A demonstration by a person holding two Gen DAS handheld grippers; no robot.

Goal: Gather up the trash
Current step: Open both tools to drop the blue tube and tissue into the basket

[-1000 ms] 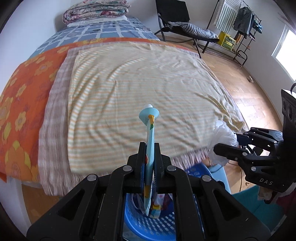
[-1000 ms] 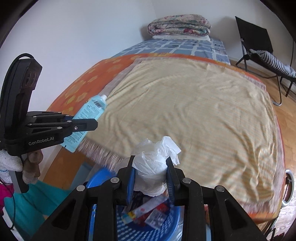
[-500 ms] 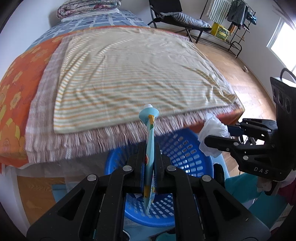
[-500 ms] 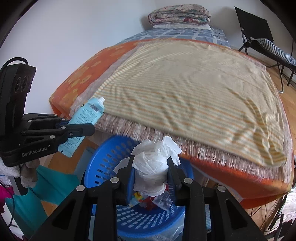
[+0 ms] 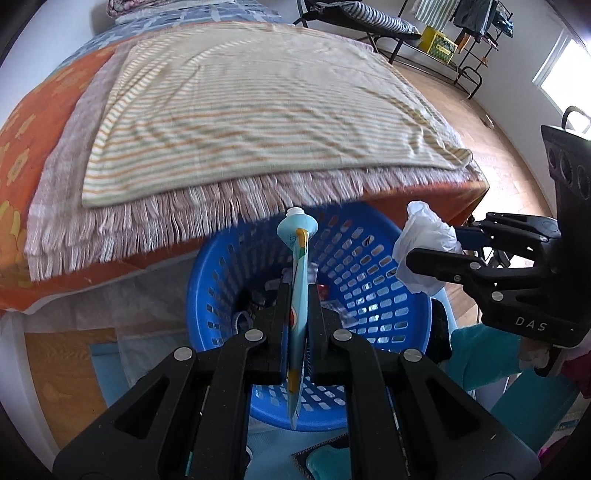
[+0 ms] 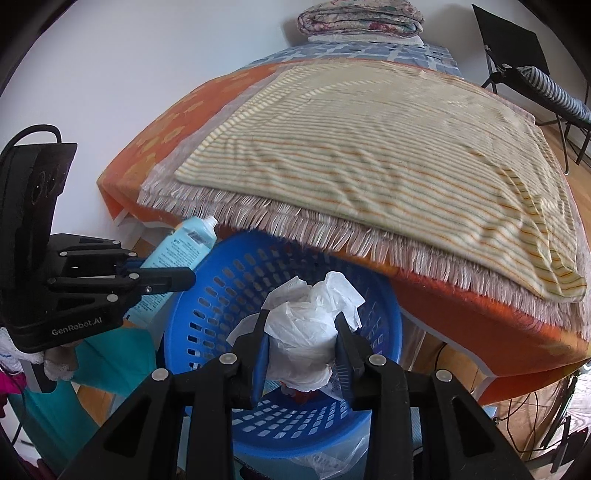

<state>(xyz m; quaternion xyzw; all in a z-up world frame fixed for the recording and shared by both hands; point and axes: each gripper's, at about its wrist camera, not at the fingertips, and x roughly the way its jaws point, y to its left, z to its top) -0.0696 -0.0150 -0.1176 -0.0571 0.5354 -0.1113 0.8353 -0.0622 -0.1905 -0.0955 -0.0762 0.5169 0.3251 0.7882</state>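
My left gripper (image 5: 298, 291) is shut on a flattened light-blue tube (image 5: 299, 295) with a white neck, held over the blue perforated basket (image 5: 369, 266). The tube also shows in the right wrist view (image 6: 181, 254) at the basket's left rim. My right gripper (image 6: 301, 328) is shut on a crumpled white tissue wad (image 6: 306, 339), held above the basket (image 6: 221, 295). In the left wrist view the tissue (image 5: 424, 236) hangs over the basket's right rim. Some trash lies in the basket's bottom.
The bed's foot edge overhangs the basket's far side, with a striped blanket (image 5: 258, 110), a fringed throw and an orange flowered sheet (image 6: 177, 147). A black folding chair (image 6: 517, 55) and a clothes rack (image 5: 480, 22) stand on the wooden floor. Teal fabric (image 5: 491, 354) lies beside the basket.
Both grippers have lowered and tipped down from over the bed to above the blue basket, still holding the tube and the tissue. The basket now fills the middle of both views.
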